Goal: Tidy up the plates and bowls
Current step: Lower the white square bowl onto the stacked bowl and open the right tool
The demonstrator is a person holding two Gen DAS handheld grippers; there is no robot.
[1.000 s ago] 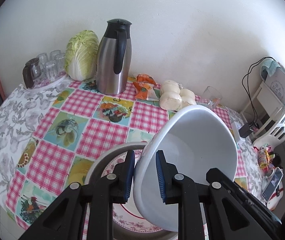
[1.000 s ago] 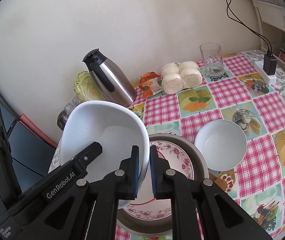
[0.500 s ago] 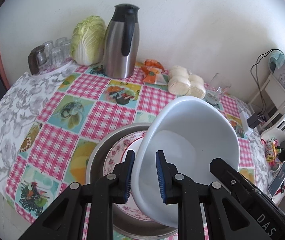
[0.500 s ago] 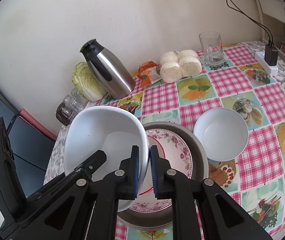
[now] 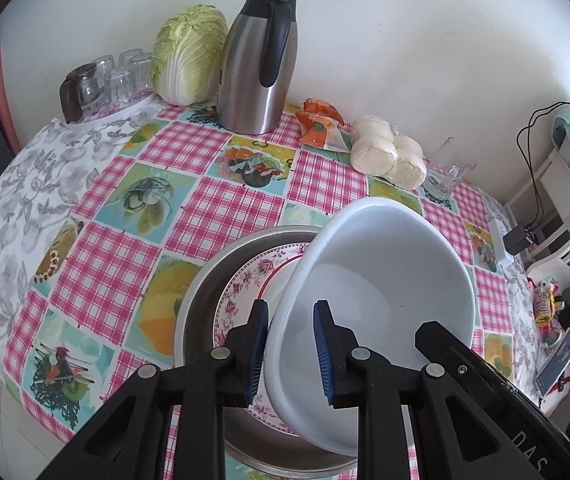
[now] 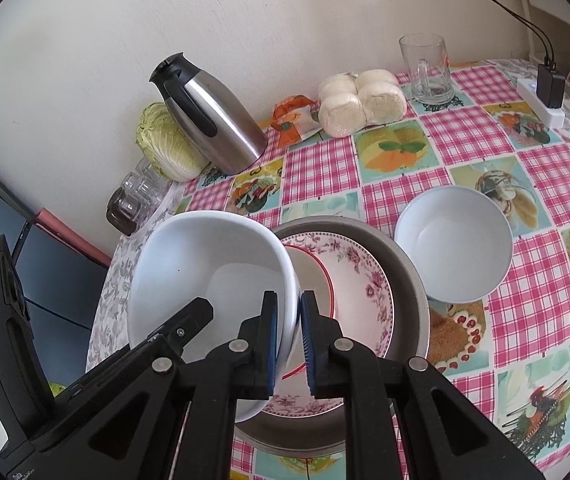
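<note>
Both grippers pinch the same big white bowl [image 5: 385, 280] by opposite sides of its rim. Left gripper [image 5: 289, 350] sits bottom centre of the left wrist view, pads nipped on the near-left rim wall; right gripper [image 6: 287, 334] sits bottom centre of the right wrist view, pads tight on the bowl's right rim.

Key relation: the bowl hangs tilted, mouth facing the cameras, directly over the floral plate [image 6: 365, 292], which lies inside the metal basin [image 6: 409, 276]. Its low edge looks v. close to the plate; can't tell if touching.

So the target is straight below, no sideways shift needed, IMO; just level it and lower. Both hands equally near.

Small white bowl [image 6: 453, 248] sits on the checked cloth [image 5: 221, 208], just right of the basin, centre-right of the right wrist view.
</note>
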